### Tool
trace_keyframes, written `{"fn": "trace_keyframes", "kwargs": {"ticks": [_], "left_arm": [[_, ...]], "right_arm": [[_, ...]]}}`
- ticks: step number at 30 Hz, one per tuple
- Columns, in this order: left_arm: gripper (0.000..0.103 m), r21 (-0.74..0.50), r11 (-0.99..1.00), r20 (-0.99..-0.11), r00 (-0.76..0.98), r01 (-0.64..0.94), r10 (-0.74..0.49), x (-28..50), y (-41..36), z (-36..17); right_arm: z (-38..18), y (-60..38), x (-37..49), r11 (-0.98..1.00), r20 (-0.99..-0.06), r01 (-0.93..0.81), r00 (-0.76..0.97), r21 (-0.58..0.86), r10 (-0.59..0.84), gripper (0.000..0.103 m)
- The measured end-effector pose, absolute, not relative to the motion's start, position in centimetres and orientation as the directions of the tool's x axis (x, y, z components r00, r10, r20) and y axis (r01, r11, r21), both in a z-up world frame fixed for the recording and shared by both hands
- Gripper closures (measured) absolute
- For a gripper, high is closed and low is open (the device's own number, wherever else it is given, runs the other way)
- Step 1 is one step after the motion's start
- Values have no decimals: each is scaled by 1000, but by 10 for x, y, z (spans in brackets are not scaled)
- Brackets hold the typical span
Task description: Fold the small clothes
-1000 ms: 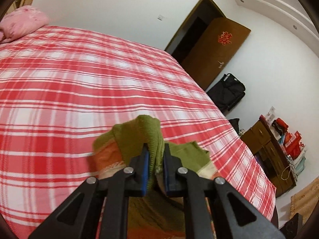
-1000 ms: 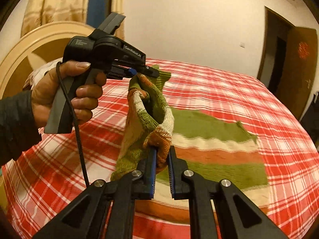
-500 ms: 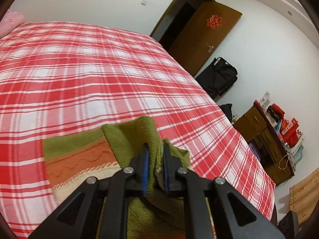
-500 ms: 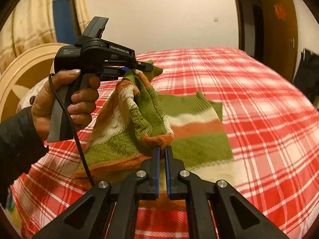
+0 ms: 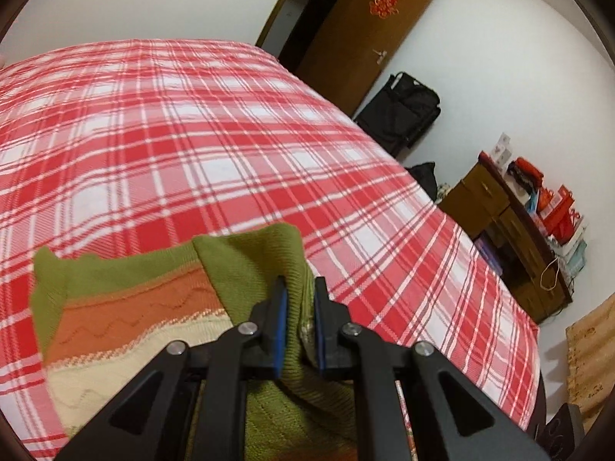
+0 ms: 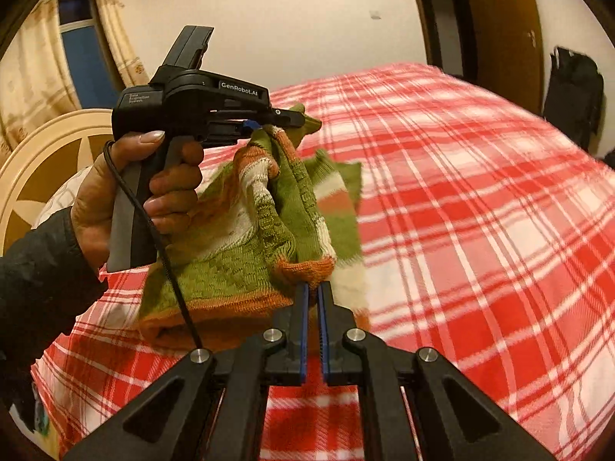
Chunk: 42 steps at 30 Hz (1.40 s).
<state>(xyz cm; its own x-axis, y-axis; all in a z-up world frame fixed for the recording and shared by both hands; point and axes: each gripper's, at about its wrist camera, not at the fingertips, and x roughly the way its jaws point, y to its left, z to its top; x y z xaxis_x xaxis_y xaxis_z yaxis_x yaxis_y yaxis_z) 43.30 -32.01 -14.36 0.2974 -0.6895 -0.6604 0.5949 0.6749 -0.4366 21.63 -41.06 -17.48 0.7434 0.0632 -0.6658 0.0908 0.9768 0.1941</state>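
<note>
A small knitted sweater (image 6: 269, 226) with green, orange and cream stripes lies partly on the red plaid bed (image 6: 480, 211). My left gripper (image 5: 299, 288) is shut on a green fold of the sweater (image 5: 246, 265) and holds that edge up. In the right wrist view the left gripper (image 6: 284, 117) is seen lifted at the left, held by a hand. My right gripper (image 6: 313, 288) is shut on the orange hem of the sweater. The lifted half hangs between both grippers over the flat half.
A wooden door (image 5: 365, 27) and a black bag (image 5: 407, 111) stand past the bed's far edge. A brown dresser (image 5: 515, 238) with red boxes is to the right. A cream headboard (image 6: 42, 169) and a curtained window (image 6: 84, 61) are behind the left hand.
Both grippers have carried the lifted sweater edge across over the flat part, and more of the flat striped part shows to the left of my left gripper. Both stay shut.
</note>
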Motion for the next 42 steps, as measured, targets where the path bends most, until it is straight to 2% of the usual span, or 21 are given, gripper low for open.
{"fn": "trace_keyframes", "kwargs": {"ticks": [6,7,9,10,11,13,15,19,21,22,23,25,28,30,31,32,34,36,39,42], "left_arm": [[87,-360,689,-702,304,629,-644,419,-342,-152],[83,-343,692,-703,315,635,-637,416,-343,-150],[71,-292,695,-701,348,657,-623,405,-344,-141],[61,-258,689,-691,368,678,-621,397,-343,-134],[46,-228,691,-683,393,686,-616,390,-340,-128],[32,-162,691,-637,460,705,-619,368,-323,-113],[32,-116,698,-621,497,706,-606,353,-304,-106],[14,-100,731,-616,535,675,-578,336,-261,-110],[12,-76,759,-621,565,647,-544,325,-238,-117],[12,-66,768,-623,575,637,-531,320,-231,-121],[12,-66,771,-628,575,633,-525,313,-220,-127],[11,-48,785,-639,585,618,-500,307,-211,-136],[8,-44,807,-661,588,589,-466,304,-200,-158],[8,-64,824,-677,583,563,-450,306,-196,-171],[7,-78,827,-684,574,557,-451,307,-193,-176],[7,-99,829,-693,560,551,-455,310,-192,-182],[7,-158,824,-698,529,544,-483,313,-189,-188],[7,-181,817,-698,514,547,-499,312,-187,-189],[1,-199,804,-706,487,560,-513,310,-193,-197],[1,-186,799,-722,472,572,-506,310,-198,-202]], "right_arm": [[-194,-432,214,963,-713,167,700,211,35,103],[-198,-437,214,958,-724,179,689,225,41,103],[-200,-442,212,954,-726,185,686,236,46,103],[-201,-445,210,949,-721,188,691,253,55,103],[-200,-447,209,945,-714,188,697,269,65,103],[-196,-448,208,940,-695,190,716,282,63,102],[-189,-446,206,941,-674,179,736,287,66,102],[-168,-431,219,961,-637,136,769,242,52,100],[-156,-421,233,971,-619,94,783,221,65,71],[-153,-417,240,970,-616,74,782,233,89,27],[-148,-415,249,963,-607,55,785,264,121,10],[-141,-409,269,958,-596,26,787,284,156,10],[-143,-406,303,966,-643,76,758,248,106,11],[-153,-415,329,954,-691,118,715,275,111,26],[-159,-420,340,950,-717,138,689,279,110,54],[-168,-425,349,943,-744,150,655,298,131,71],[-176,-429,350,935,-757,163,638,314,143,82],[-177,-424,342,958,-762,172,644,232,69,87],[-187,-424,337,969,-770,237,630,70,-99,95],[-212,-447,340,953,-809,291,579,89,-101,100]]}}
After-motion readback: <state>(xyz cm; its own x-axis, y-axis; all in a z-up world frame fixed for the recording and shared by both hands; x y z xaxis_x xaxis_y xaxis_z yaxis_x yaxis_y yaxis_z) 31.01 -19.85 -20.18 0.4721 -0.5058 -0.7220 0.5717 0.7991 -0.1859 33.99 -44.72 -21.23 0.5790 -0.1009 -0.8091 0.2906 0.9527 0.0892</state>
